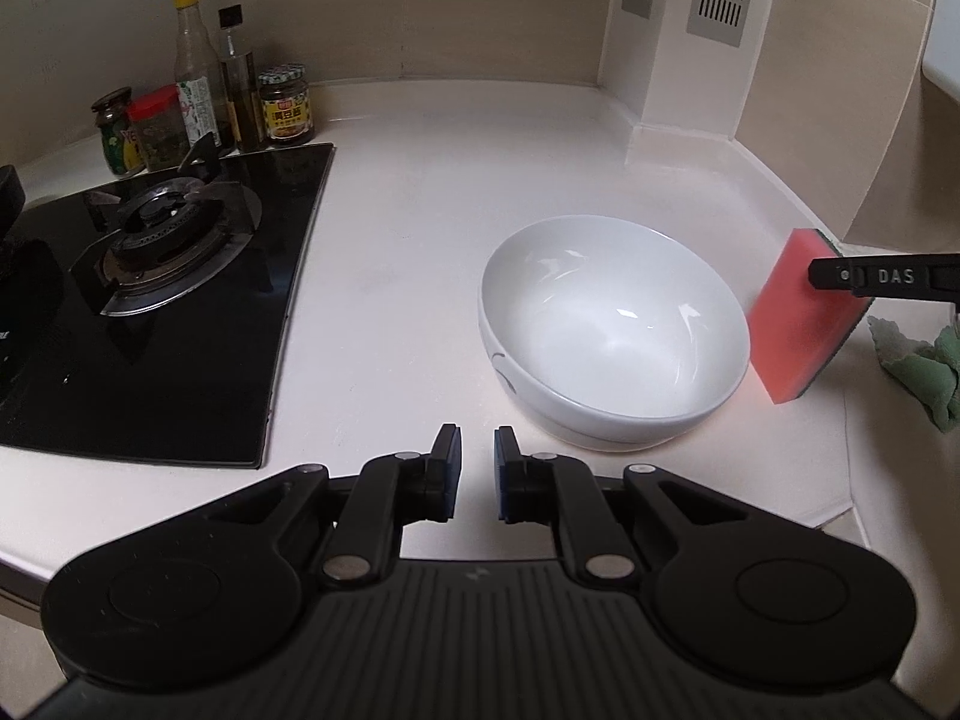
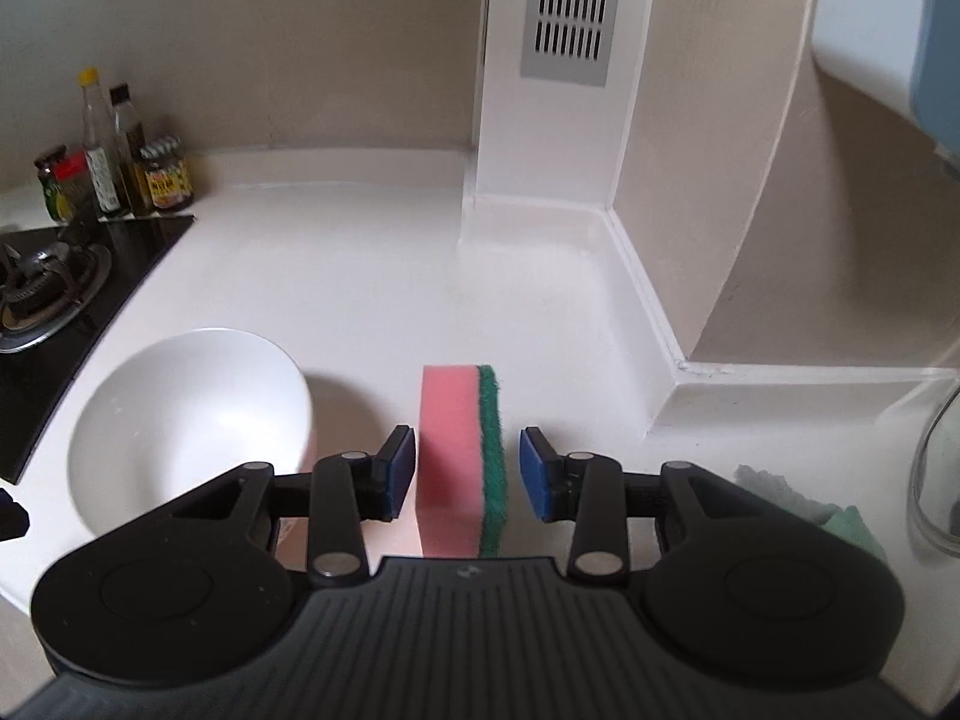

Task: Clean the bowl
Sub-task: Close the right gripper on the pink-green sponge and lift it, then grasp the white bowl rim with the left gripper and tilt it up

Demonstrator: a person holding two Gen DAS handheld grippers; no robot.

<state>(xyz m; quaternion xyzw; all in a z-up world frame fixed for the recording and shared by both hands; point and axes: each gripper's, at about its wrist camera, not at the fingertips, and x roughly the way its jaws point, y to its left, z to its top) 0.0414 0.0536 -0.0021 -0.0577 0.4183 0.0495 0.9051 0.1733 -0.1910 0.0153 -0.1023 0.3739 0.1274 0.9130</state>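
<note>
A white bowl (image 1: 612, 330) stands upright and empty on the white counter; it also shows in the right wrist view (image 2: 192, 420) at the left. A pink sponge with a green scouring side (image 2: 459, 456) stands on edge just right of the bowl (image 1: 798, 318). My right gripper (image 2: 468, 468) is open, its blue pads on either side of the sponge with small gaps. One right finger (image 1: 882, 279) shows beside the sponge in the left wrist view. My left gripper (image 1: 477, 462) is open with a narrow gap and empty, just in front of the bowl's near left side.
A black gas hob (image 1: 150, 300) lies to the left, with several condiment bottles and jars (image 1: 210, 102) behind it. A green cloth (image 1: 918, 366) lies right of the sponge. A glass vessel's edge (image 2: 936, 480) is at far right. Walls with vent grilles (image 2: 570, 6) stand behind.
</note>
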